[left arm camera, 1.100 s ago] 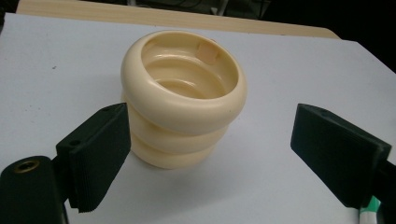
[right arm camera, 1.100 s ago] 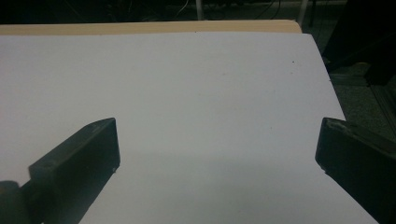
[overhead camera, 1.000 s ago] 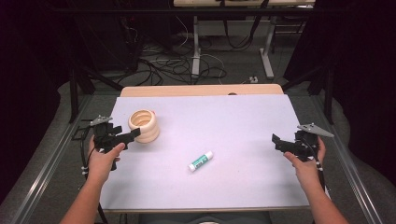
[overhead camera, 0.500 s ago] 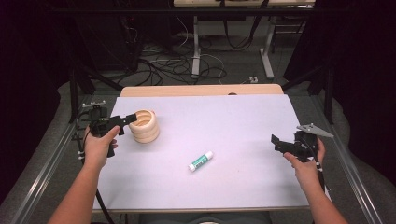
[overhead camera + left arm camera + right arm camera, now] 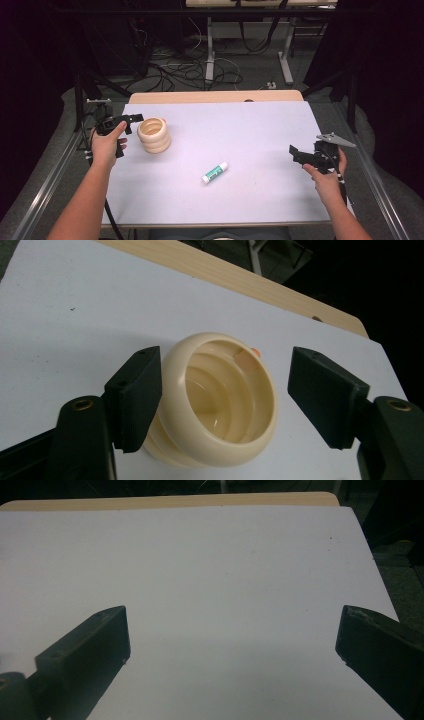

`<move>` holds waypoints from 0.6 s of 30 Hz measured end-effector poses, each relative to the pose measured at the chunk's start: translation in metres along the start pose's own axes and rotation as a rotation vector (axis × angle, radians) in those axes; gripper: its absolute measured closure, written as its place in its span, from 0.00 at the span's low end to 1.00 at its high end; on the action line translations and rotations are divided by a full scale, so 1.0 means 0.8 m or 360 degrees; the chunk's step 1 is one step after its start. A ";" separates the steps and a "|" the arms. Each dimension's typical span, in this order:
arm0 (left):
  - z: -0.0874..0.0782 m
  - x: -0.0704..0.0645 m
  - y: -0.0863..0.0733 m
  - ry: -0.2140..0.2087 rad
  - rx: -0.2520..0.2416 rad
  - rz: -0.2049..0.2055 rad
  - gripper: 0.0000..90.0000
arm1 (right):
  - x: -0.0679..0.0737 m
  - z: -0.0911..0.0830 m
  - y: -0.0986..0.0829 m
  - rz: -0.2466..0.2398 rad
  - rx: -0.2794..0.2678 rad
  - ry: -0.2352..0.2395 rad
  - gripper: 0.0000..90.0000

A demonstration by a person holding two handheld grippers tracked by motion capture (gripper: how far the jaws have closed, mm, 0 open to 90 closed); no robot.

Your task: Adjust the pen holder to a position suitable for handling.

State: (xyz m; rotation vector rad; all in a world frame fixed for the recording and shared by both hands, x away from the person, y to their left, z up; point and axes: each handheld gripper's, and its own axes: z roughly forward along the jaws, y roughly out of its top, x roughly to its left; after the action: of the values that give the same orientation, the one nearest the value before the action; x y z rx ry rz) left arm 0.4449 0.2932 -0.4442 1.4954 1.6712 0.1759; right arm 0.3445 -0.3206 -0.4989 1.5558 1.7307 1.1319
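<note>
A cream ribbed cup [image 5: 154, 134] made of stacked rings stands on the left of the white table top [image 5: 240, 130]. My left gripper [image 5: 132, 120] hovers at its left rim, held by a hand. In the left gripper view the cup [image 5: 220, 405] sits between the wide-apart jaws of my left gripper [image 5: 225, 360]; the left jaw is against the rim and the right jaw is apart from it. A green and white glue stick [image 5: 215, 172] lies near the table's middle. My right gripper [image 5: 296, 153] is at the right edge; in its own view my right gripper [image 5: 232, 615] stands open over bare table.
A strip of bare wood [image 5: 215, 96] runs along the table's far edge. Metal rails [image 5: 50, 180] flank both sides. Cables and frame legs [image 5: 210, 55] lie on the floor beyond. A small orange spot [image 5: 255, 352] shows at the cup's far rim.
My left gripper has risen and moved away from the person, from beside the cup to level with its top rim. The cup, glue stick and right gripper have stayed put.
</note>
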 end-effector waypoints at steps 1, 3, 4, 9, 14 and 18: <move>0.001 0.001 0.002 0.0013 0.0022 0.0014 0.36 | 0.000 0.000 0.000 0.0001 0.0003 0.0000 0.01; 0.002 0.003 0.004 0.0048 0.0039 0.0048 0.36 | 0.000 0.001 0.000 0.0001 0.0006 -0.0001 0.01; 0.004 0.002 0.004 0.0054 0.0017 0.0024 0.37 | 0.000 0.001 -0.001 0.0007 0.0007 0.0000 0.01; 0.009 0.005 0.008 0.0078 0.0053 -0.0002 0.38 | -0.002 0.002 -0.001 0.0008 0.0002 0.0002 0.01; 0.015 0.009 0.010 0.0097 0.0112 -0.0108 0.44 | -0.002 0.002 -0.001 0.0016 0.0016 0.0012 0.02; 0.019 0.011 0.010 0.0117 0.0155 -0.0157 0.44 | -0.001 0.003 -0.002 0.0028 0.0022 0.0014 0.02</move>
State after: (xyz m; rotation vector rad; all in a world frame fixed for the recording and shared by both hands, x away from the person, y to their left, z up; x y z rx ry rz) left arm 0.4620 0.2964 -0.4531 1.4893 1.8309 0.0982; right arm 0.3458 -0.3212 -0.5016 1.5798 1.7375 1.1395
